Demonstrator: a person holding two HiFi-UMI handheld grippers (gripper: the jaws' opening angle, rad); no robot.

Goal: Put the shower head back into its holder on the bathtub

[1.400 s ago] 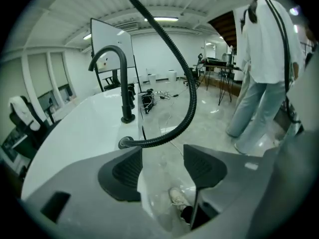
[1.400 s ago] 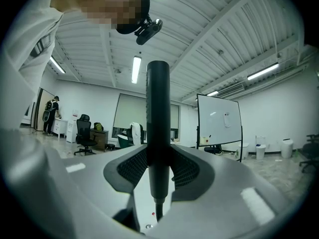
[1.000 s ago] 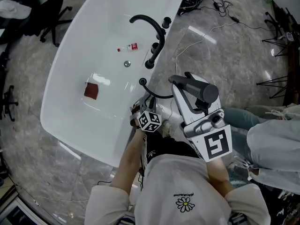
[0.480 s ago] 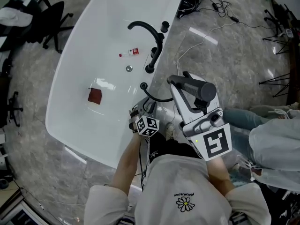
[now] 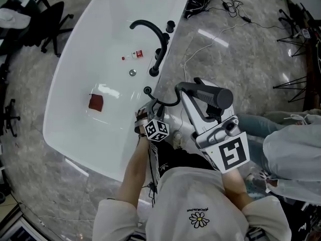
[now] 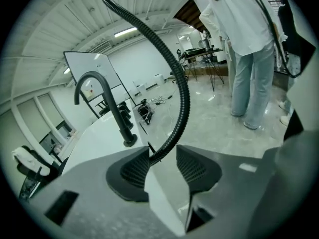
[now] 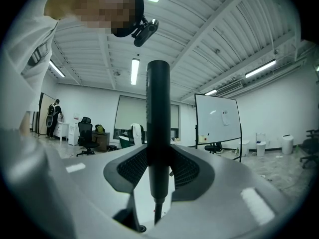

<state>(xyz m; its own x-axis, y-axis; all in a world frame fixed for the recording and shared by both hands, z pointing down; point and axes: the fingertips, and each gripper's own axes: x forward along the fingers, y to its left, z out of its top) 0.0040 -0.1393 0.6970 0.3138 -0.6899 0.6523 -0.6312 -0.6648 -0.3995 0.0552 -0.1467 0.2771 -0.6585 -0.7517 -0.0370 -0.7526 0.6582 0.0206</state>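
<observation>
Head view: hose (image 5: 168, 104) loops by faucet (image 5: 159, 54); bottle (image 5: 136, 54) nearby

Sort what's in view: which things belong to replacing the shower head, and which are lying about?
Job: shower head, clamped in the right gripper; its hose, between the jaws of the left gripper, which have just been opening; holder on the rim; bathtub.
Lying about: red item and small bottle in the tub; chair; floor cables.
</observation>
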